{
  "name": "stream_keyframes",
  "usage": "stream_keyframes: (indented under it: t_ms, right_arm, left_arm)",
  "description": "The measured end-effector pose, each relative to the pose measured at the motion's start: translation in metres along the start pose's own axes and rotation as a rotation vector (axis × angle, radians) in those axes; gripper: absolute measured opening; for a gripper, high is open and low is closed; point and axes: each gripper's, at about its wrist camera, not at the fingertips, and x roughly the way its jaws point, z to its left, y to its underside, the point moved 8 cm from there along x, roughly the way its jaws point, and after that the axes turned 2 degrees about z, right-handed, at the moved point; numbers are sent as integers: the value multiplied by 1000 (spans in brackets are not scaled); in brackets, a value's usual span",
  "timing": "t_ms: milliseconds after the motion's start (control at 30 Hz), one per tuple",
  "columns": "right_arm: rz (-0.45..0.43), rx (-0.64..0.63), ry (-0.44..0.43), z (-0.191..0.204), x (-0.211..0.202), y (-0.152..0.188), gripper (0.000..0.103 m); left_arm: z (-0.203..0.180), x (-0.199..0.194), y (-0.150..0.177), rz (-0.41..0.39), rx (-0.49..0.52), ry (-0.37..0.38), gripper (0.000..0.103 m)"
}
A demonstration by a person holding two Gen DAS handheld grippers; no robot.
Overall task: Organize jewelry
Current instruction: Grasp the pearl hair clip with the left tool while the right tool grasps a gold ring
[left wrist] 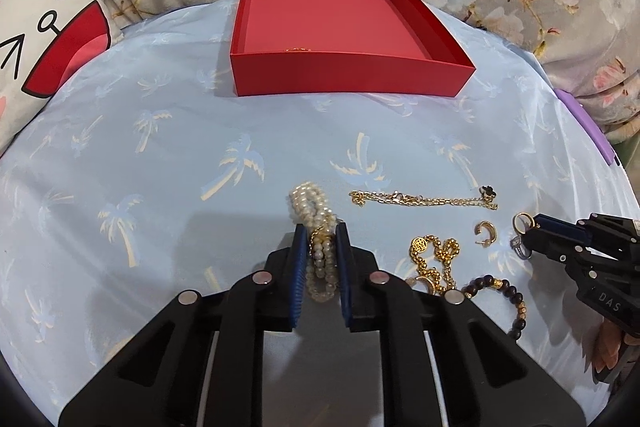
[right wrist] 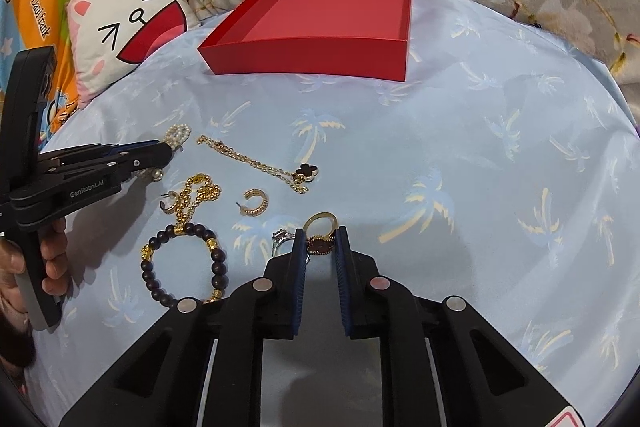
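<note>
On the pale blue palm-print cloth, my left gripper point(left wrist: 322, 231) is shut on a multi-strand pearl bracelet point(left wrist: 308, 199), whose loop sticks out past the fingertips. The right wrist view shows that gripper point(right wrist: 168, 147) at the left, with the pearls point(right wrist: 178, 135) at its tip. My right gripper point(right wrist: 320, 233) is shut on a gold ring point(right wrist: 320, 219) with a dark red clover, lying on the cloth. An open red box point(left wrist: 352, 77) stands at the far side, with a small gold piece point(left wrist: 298, 49) against its front wall.
Loose between the grippers lie a gold chain with a black clover point(right wrist: 256, 159), two gold hoop earrings point(right wrist: 256, 203), a gold bead bracelet point(right wrist: 200, 191), a dark bead bracelet point(right wrist: 184, 263) and a silver ring point(right wrist: 280, 239). A cartoon pillow point(left wrist: 40, 47) sits far left.
</note>
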Motion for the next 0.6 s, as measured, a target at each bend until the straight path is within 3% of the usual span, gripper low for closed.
stream_keyframes:
  t_ms: [600]
  right_arm:
    - [-62,18,-28,-3,-23,-16,13]
  left_arm:
    - [-5,-12,-3,-22,6,0,13]
